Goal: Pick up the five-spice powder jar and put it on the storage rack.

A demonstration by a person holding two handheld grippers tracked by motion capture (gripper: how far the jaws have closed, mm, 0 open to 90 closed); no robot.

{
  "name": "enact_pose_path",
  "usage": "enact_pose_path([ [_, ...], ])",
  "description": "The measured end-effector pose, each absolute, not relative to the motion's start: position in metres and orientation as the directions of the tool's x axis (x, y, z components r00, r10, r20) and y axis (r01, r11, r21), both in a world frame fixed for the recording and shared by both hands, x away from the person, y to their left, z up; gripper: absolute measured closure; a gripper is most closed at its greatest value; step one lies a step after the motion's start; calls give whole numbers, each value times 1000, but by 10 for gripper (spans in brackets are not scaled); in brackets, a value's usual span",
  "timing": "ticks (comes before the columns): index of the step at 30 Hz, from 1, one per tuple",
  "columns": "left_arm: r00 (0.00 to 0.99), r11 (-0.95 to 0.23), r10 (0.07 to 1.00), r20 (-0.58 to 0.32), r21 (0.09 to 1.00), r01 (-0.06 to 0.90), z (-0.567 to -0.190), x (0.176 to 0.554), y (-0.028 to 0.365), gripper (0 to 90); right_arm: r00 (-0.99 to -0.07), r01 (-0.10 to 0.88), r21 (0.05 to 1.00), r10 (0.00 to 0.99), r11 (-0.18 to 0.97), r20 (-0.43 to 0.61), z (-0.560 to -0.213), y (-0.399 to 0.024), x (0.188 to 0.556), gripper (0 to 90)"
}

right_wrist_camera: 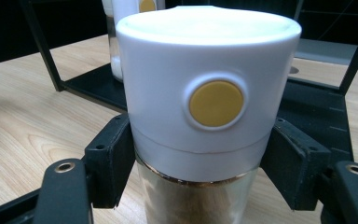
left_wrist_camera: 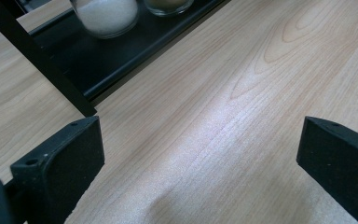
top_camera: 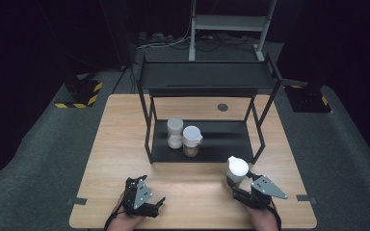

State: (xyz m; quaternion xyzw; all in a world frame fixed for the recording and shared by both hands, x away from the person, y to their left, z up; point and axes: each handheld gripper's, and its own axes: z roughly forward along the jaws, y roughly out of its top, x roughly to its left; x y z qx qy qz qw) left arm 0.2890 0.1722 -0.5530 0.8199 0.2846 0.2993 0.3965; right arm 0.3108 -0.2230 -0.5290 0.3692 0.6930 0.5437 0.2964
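Right hand-held gripper clamped on white-lidded jar, upright on counter just in front of rack, near its right leg. Left hand-held gripper wide, empty, before rack. Two jars already on rack's lower shelf; third judged grasped, placing left.

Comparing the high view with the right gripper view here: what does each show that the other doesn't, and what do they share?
High view alone: the left gripper resting on the table, jaws apart, and the rack's top shelf.
Right gripper view alone: the yellow button on the held jar's white lid, and brown contents under it.
Both: the right gripper shut on the white-lidded jar, with the rack's lower shelf behind it.
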Motion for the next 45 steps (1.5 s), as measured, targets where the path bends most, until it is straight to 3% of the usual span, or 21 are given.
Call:
enact_pose_path([
  [45, 668, -517, 698, 258, 827, 221, -553, 289, 174, 9, -536, 180, 977, 844, 112, 1, -505, -196, 350, 304],
])
